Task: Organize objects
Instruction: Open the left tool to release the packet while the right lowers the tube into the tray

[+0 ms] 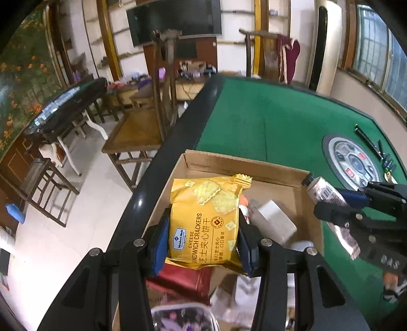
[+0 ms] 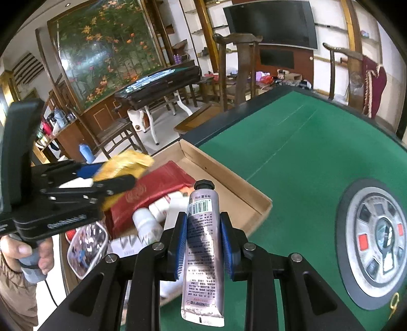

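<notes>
Left wrist view: camera sits just behind the left claw (image 1: 203, 236), looking forward and steeply down along its fingers. Close range; the cardboard box (image 1: 254, 169) fills the lower middle, the green table (image 1: 279, 119) runs off to the right, room floor and chairs to the left.

Right wrist view: camera behind the right claw (image 2: 203, 242), also angled down, facing across the same table (image 2: 292, 157) toward the wall-mounted screen (image 2: 272, 23).

Shared ground: box (image 2: 229, 178), table, round centre panel (image 1: 353, 160) (image 2: 376, 236), screen (image 1: 175, 17). Each view catches the other claw at its edge: right claw (image 1: 351, 203) at far right, left claw (image 2: 101, 178) at far left.
</notes>
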`<state>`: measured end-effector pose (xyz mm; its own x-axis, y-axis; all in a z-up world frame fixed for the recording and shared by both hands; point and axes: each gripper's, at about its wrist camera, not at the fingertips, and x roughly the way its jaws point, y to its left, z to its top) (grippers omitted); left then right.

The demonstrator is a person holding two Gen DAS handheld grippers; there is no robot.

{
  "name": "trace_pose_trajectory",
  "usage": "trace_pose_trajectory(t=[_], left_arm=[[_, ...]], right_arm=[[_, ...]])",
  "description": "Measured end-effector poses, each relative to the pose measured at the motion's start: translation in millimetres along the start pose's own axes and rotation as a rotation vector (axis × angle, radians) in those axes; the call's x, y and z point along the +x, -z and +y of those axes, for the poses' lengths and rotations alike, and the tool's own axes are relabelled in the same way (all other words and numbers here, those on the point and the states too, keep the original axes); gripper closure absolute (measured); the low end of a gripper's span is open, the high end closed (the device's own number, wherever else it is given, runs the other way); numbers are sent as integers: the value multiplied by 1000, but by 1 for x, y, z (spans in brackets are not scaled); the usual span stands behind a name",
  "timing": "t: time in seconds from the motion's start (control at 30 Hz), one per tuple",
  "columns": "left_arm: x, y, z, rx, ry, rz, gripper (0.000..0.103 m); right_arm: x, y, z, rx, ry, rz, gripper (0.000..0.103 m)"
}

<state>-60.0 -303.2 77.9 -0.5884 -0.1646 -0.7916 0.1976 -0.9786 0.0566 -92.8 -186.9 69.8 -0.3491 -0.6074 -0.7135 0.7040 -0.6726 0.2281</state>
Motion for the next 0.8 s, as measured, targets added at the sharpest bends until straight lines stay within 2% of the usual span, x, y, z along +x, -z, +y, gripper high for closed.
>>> trace_pose_trajectory(t=[0.23,0.57,0.8], left_arm=[[38,-21,-4,4,-14,60,58],[65,-31,-6,10,-48,86,58],[76,-30,-7,25,-74,99,58]], right_arm=[[25,-15,6,-4,-30,11,76],[50,-17,-2,17,-31,30,77],[54,-20,-5,23,-35,21,77]])
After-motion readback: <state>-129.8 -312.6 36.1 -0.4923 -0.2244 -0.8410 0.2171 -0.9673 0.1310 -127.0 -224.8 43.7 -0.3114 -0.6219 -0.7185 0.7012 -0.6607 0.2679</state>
